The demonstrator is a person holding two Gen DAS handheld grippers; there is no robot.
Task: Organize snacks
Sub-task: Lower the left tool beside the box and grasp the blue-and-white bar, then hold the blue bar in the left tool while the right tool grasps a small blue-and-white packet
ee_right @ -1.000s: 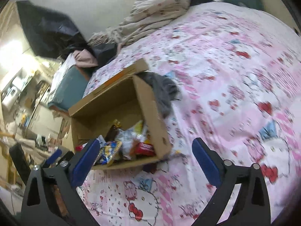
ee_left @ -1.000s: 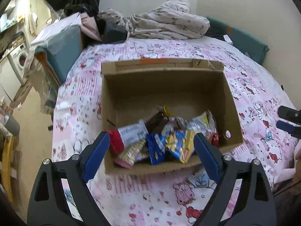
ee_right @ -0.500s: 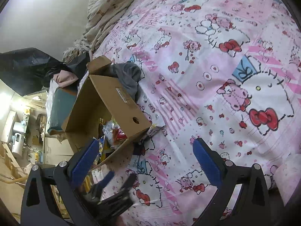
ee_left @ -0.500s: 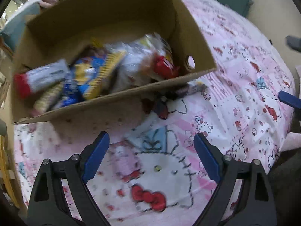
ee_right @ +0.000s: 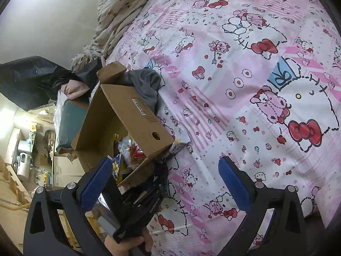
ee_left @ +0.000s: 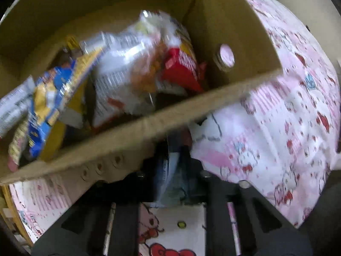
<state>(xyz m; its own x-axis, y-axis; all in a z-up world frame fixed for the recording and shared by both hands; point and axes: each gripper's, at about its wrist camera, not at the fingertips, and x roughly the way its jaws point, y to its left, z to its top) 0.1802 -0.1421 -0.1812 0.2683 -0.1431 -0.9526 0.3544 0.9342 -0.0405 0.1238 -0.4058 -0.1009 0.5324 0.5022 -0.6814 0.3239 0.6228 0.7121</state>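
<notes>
An open cardboard box (ee_left: 149, 132) lies on the pink cartoon-print bedsheet (ee_left: 277, 128), holding several snack packets (ee_left: 132, 70): red, blue-yellow and silvery ones. My left gripper (ee_left: 172, 166) points steeply down just outside the box's near wall. Its jaws are closing and stand nearly together on a dark bluish snack packet (ee_left: 170, 179), blurred. The right wrist view shows the same box (ee_right: 123, 111), the left gripper (ee_right: 147, 200) and the hand (ee_right: 123, 243) holding it. A pale packet (ee_right: 179, 147) lies at the box's corner. My right gripper (ee_right: 166, 183) hangs open over the sheet, holding nothing.
A grey cloth (ee_right: 147, 85) lies behind the box and a crumpled beige blanket (ee_right: 119, 10) sits by the wall. A teal box (ee_right: 68, 117) stands off the bed's left edge, with floor clutter beyond. Bare sheet (ee_right: 255, 85) spreads to the right.
My left gripper dropped to the box's near wall, tilted steeply down, and went from wide open to shut on a packet. The right gripper rolled and sank a little, staying open.
</notes>
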